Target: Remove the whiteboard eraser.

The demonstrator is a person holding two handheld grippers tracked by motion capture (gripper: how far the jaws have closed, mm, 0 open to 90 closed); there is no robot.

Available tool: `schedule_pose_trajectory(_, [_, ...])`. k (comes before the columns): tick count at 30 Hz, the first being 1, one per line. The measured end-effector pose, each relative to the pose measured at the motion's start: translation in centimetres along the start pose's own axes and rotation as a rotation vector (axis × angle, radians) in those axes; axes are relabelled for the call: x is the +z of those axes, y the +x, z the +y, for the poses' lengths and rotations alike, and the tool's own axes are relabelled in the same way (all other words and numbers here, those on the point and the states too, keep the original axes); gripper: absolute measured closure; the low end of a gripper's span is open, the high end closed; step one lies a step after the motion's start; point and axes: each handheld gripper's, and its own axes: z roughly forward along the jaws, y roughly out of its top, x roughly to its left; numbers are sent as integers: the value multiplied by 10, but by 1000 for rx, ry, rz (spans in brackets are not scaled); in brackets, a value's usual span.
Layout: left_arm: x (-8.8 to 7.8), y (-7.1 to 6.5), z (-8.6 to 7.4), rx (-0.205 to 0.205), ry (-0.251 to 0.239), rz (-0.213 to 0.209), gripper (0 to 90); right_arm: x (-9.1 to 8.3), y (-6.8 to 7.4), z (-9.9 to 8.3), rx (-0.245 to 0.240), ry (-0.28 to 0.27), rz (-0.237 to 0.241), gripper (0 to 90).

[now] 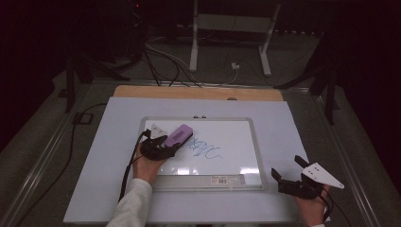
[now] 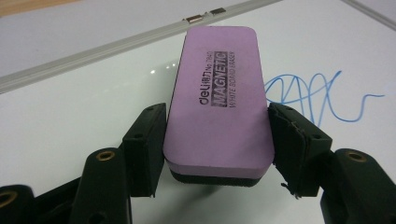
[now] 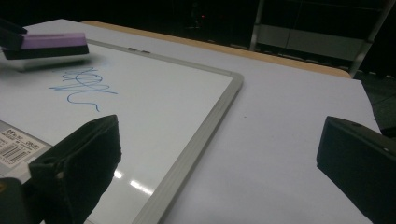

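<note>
A pale sheet (image 1: 104, 189) is covering the table, and a silver-framed whiteboard (image 1: 236, 142) is lying flat at its centre. A barcode label (image 1: 220, 179) is sitting on the board's frame at six o'clock.

A blue scribble (image 1: 204, 150) of looping marker lines is sitting near the board's middle.

The eraser (image 2: 219, 107) is a rounded-cornered rectangular block with a lilac top, printed in dark letters with a brand name and the words "MAGNETIC" and "WHITE BOARD ERASER", over a black felt underside. It is sitting over the board just at nine o'clock of the scribble, its far end pointing toward one o'clock in the high view.

The left gripper (image 1: 163, 144) is clamping the eraser by its long sides, one black jaw pressing on each side, jaws partly closed to the block's width.

The right gripper (image 1: 289, 171) is resting off the board at about four o'clock on the sheet, jaws spread wide and holding nothing.
</note>
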Motion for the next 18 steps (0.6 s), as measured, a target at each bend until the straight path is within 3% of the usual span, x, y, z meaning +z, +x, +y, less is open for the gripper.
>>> schedule_pose_trajectory(8, [14,1,-2,-1,22,15,412,0,0,0,-2,0,0,4])
schedule_pose_trajectory(10, [14,2,-2,-19,10,-8,403,0,0,0,-1,0,0,4])
schedule_pose_trajectory(15, [12,5,3,-68,-36,-39,210,1,0,0,-2,1,2,4])
schedule_pose_trajectory(18, [12,7,6,-94,-50,-52,172,1,0,0,-1,2,2,4])
